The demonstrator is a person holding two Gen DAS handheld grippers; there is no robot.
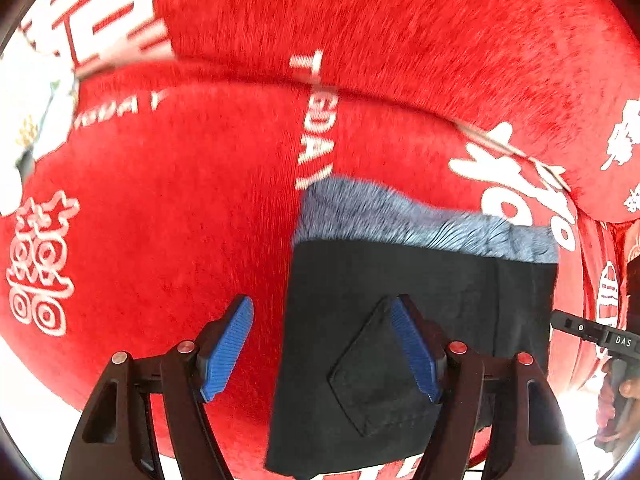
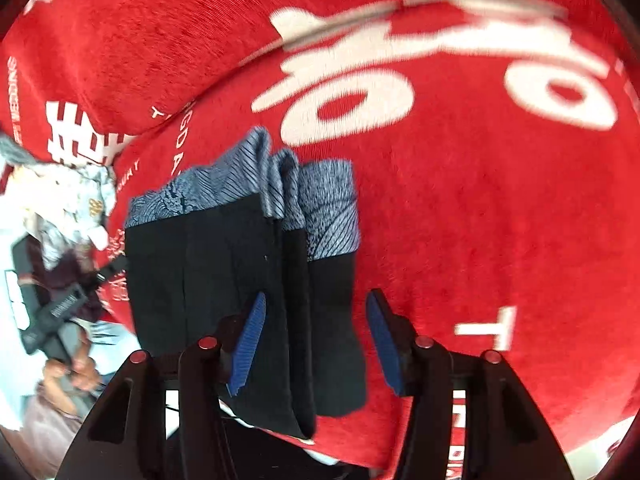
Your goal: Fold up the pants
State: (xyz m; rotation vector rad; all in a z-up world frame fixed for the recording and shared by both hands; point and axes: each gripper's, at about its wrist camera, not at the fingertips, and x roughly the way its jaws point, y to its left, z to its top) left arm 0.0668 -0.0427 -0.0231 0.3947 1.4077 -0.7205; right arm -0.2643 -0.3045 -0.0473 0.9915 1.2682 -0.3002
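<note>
Red plush blanket [image 1: 200, 200] with white lettering fills the background; on it lie the folded black pants [image 1: 400, 300], grey patterned waistband [image 1: 420, 224] at the far edge; left gripper [image 1: 324, 348] hangs above, jaws apart, gripping nothing; right gripper [image 2: 316, 340] likewise parted over the folded stack, pads clear of cloth.

The folded pants [image 1: 420, 320] lie on the blanket [image 1: 180, 220] (clothes pile [image 2: 68, 196] to their left).

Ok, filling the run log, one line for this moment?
folded black pants with grey patterned waistband on red cloth | left gripper open | right gripper open, astride pants
</note>
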